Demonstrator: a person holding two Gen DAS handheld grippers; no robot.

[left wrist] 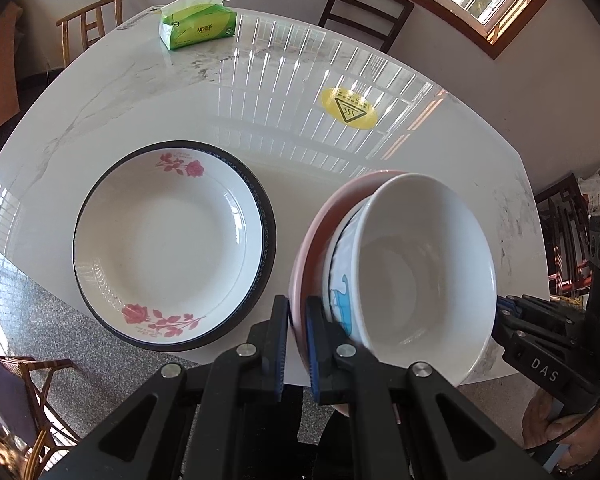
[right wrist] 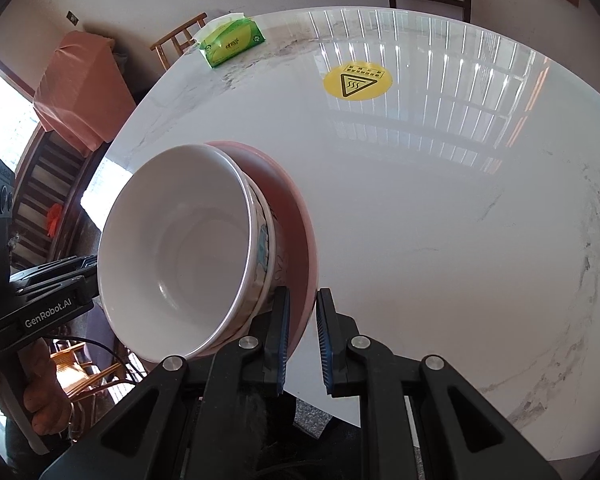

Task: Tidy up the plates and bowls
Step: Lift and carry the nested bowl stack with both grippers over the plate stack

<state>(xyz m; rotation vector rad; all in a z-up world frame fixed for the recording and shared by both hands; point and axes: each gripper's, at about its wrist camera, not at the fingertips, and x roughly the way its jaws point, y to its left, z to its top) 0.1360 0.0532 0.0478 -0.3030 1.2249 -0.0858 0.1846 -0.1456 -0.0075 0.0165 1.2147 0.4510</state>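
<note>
1. Here, a pink plate [left wrist: 306, 248] carries a stack of white bowls [left wrist: 416, 276]; the bowls have blue drawings on their outer walls, and in the right wrist view two nested rims show.
2. The whole stack is tilted and held up over the near edge of the white marble table [left wrist: 260, 120].
3. The left gripper [left wrist: 297, 344] is nearly closed, its blue-padded fingers pinching the pink plate's rim, with the bowls just to the right of the fingers.
4. The right gripper [right wrist: 302, 340] holds the opposite rim of the same plate between its narrowly parted fingers; the bowls sit to its left.
5. A rose-patterned plate [left wrist: 172, 246] with a dark rim rests flat on the table, left of the stack.
6. A green tissue pack [left wrist: 198, 26] and a yellow warning sticker [left wrist: 348, 109] lie farther back.
</note>
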